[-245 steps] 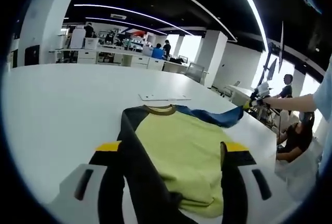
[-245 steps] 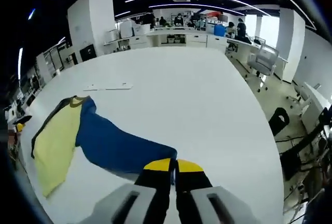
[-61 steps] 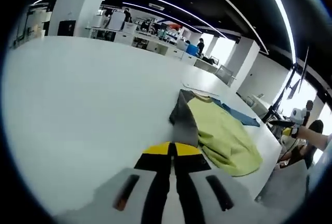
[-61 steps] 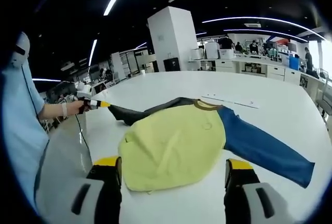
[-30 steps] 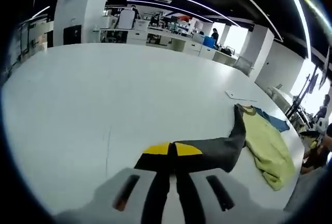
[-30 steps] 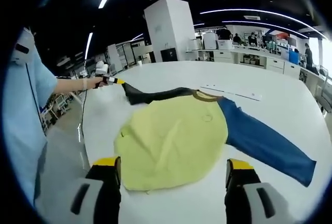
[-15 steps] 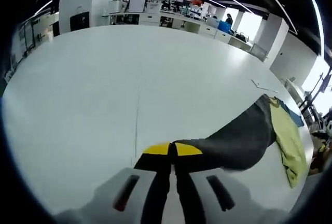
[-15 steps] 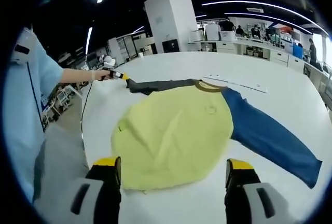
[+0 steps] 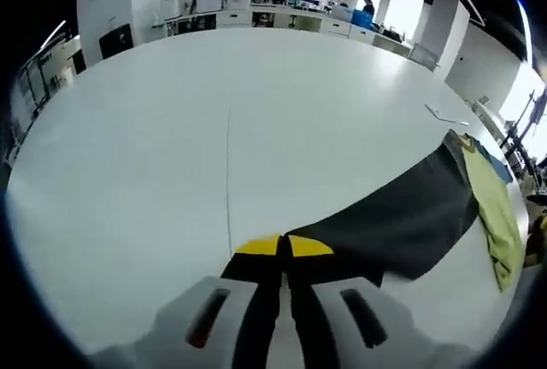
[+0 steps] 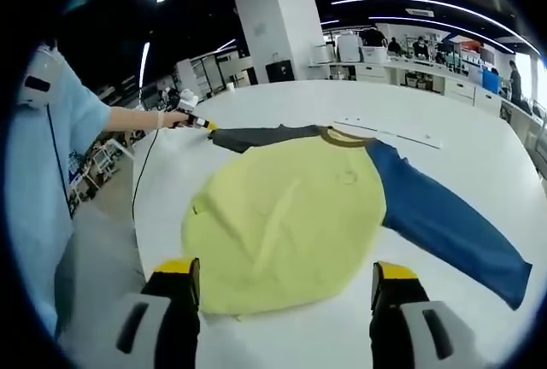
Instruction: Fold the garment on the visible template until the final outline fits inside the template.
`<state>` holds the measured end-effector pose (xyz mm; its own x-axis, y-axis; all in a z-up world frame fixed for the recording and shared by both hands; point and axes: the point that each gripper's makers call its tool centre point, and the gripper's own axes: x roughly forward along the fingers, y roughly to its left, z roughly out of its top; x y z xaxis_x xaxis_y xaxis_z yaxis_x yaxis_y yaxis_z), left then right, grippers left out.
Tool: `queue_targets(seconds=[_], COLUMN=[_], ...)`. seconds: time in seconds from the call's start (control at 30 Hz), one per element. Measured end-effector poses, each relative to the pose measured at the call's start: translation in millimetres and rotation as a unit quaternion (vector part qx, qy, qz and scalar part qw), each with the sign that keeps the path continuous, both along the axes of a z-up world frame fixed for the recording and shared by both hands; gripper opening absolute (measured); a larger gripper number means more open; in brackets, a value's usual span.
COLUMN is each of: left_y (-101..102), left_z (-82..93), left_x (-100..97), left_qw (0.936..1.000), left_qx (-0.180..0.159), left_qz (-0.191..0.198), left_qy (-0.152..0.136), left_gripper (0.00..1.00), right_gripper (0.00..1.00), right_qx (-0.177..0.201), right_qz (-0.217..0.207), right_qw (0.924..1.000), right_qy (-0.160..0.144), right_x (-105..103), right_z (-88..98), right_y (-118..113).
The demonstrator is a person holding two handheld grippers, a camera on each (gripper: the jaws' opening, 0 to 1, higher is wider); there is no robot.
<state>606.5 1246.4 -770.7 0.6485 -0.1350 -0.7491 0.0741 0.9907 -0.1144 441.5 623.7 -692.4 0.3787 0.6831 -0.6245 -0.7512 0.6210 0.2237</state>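
The shirt (image 10: 286, 215) is spread flat on the white table (image 9: 256, 104); its dark sleeve (image 9: 385, 224) is clenched in the left gripper (image 9: 283, 248); the right gripper (image 10: 282, 279) is held released; the cloth is judged light and limp, best gripped at cuffs or hem.

Soft matt cloth garment (image 10: 286, 219) on a smooth white table (image 9: 154, 147).

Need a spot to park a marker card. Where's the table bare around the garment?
Bare table lies beyond the dark sleeve pinched in the left hand-held gripper, up to the far edge. Also bare: beyond the blue sleeve and white template strip. Crowded: the near edge under the yellow body, between the open right hand-held gripper jaws.
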Motion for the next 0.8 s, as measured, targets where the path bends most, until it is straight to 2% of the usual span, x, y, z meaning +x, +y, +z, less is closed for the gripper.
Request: queue_targets(seconds=[0.23, 0.4, 0.5, 0.7, 0.8], left_y=[1.4, -0.4, -1.4, -2.4, -2.2], left_z=[-0.6, -0.7, -0.5, 5.6, 10.1], left_x=[-5.8, -21.1, -26.0, -25.4, -26.0], left_qw=[0.9997, 0.999, 0.9985, 0.9988, 0.998], left_qx=[0.014, 0.017, 0.023, 0.019, 0.032], left_qz=[-0.017, -0.025, -0.035, -0.04, -0.053], left_qy=[0.011, 0.032, 0.035, 0.02, 0.01], left_gripper=[0.0, 0.0, 0.0, 0.0, 0.0], right_gripper=[0.83, 0.83, 0.83, 0.82, 0.82], right_qx=[0.001, 0.005, 0.008, 0.012, 0.015], right_qz=[-0.003, -0.01, -0.012, -0.011, -0.013], right_qw=[1.0, 0.9999, 0.9999, 0.9999, 0.9998], right_qy=[-0.001, 0.002, 0.004, 0.005, 0.003], right_x=[-3.3, -7.6, -10.3, -13.1, -12.9], right_z=[-1.3, -3.8, -5.9, -5.4, -2.9], right_y=[-0.1, -1.0, -0.4, 1.0, 0.2])
